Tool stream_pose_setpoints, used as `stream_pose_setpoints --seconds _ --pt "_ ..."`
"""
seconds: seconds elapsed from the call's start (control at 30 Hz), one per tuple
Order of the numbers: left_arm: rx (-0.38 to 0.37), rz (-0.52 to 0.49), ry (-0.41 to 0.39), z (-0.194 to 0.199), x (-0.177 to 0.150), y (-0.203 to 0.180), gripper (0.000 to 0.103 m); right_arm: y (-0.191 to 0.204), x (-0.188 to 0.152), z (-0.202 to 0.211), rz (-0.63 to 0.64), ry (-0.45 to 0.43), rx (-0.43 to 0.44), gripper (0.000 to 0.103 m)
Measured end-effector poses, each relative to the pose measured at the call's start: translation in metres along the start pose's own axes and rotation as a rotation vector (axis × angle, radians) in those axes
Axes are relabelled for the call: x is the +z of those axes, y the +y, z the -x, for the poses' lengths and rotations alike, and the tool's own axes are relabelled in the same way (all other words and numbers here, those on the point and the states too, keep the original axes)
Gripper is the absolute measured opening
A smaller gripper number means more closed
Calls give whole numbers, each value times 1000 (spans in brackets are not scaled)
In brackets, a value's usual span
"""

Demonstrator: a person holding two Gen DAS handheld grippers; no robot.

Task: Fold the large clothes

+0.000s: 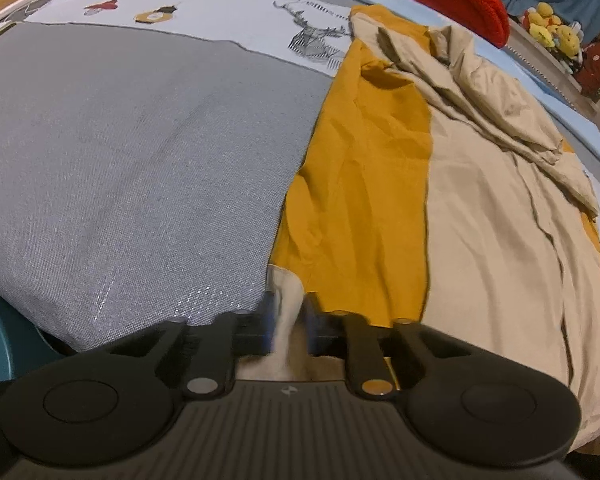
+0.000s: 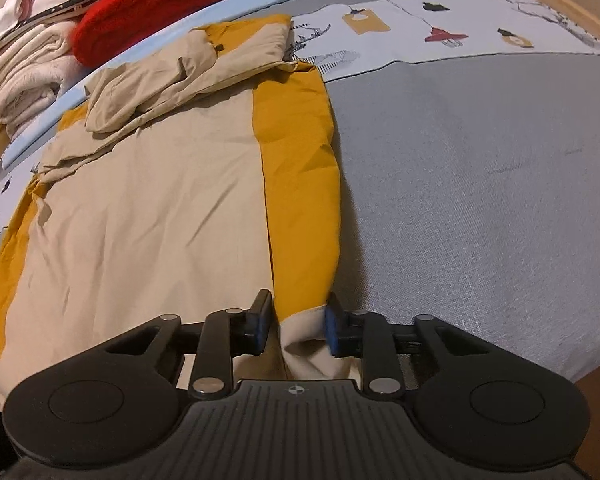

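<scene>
left claw [image 1: 288,320]: clamped on cloth | right claw [image 2: 298,326]: parted around cloth

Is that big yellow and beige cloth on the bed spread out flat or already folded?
Partly folded. The cloth lies mostly flat, its yellow edge turned over the beige, with a rumpled heap at the far end.
</scene>
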State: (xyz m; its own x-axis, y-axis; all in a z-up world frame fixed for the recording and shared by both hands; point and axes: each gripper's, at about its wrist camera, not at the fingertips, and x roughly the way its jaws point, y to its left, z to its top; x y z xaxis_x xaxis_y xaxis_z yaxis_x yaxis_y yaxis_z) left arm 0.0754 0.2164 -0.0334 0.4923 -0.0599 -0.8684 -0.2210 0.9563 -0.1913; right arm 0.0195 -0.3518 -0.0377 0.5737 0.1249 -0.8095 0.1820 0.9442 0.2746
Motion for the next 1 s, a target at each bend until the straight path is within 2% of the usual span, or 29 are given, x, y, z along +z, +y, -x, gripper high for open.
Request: stream_pose_setpoints --seconds 0.1,0.27,0.43,0.63,0.77,0.83,0.93,1.0 --pt "-28 -26 -42 20 4 -6 7 4 1 9 14 -29 13 14" --pt "-150 -65 -114 66 16 -15 5 15 11 43 29 -92 59 10" --pt "-249 -65 -123 104 22 -10 4 19 25 84 -22 -142 124 8" --pt "-372 -38 -84 155 14 8 4 18 30 137 -41 -168 186 6" --pt "-441 -30 -45 197 2 24 4 15 19 179 -31 -168 214 6" --pt "-453 -23 -27 212 -2 31 4 10 9 205 -27 -177 233 6" --pt "-477 3 -7 219 0 41 4 -3 -4 233 -62 -204 266 6" --pt "-488 17 17 208 8 44 4 -14 -7 239 -99 -197 271 6"
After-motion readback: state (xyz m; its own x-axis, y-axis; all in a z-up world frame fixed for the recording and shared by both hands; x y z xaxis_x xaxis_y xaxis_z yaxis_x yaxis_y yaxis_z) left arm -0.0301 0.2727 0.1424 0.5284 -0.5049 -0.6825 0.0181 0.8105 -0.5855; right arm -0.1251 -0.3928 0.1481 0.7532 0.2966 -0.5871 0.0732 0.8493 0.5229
